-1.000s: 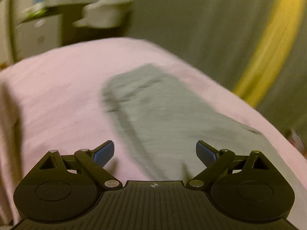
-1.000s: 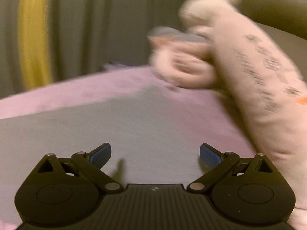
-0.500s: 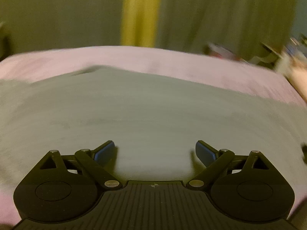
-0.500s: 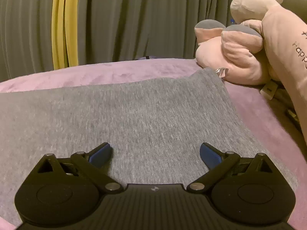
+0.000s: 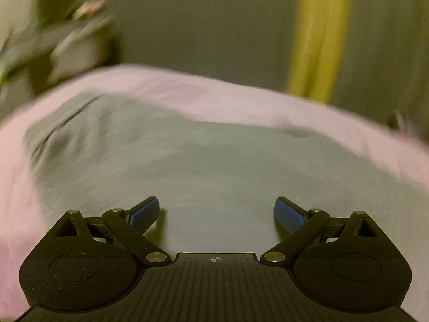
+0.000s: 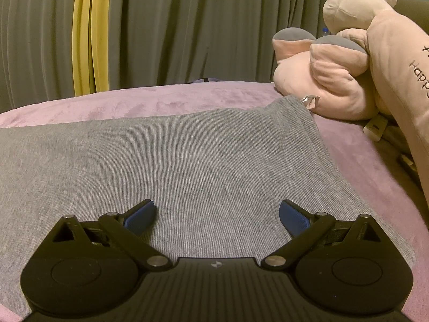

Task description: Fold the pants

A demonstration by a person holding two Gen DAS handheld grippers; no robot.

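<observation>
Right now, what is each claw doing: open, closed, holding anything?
Left claw: open, empty, over the grey knit pants.
Right claw: open, empty, over the same pants.

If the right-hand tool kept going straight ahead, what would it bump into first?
Most likely the grey pants lying flat under the open right tool, well before the curtain; depth is hard to judge.

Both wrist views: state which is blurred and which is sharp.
Left wrist view: motion-blurred, pants and blanket smeared, only the left gripper crisp. Right wrist view: sharp, the pants' knit and plush toy clear past the right gripper; dim yellowish light in both.
</observation>
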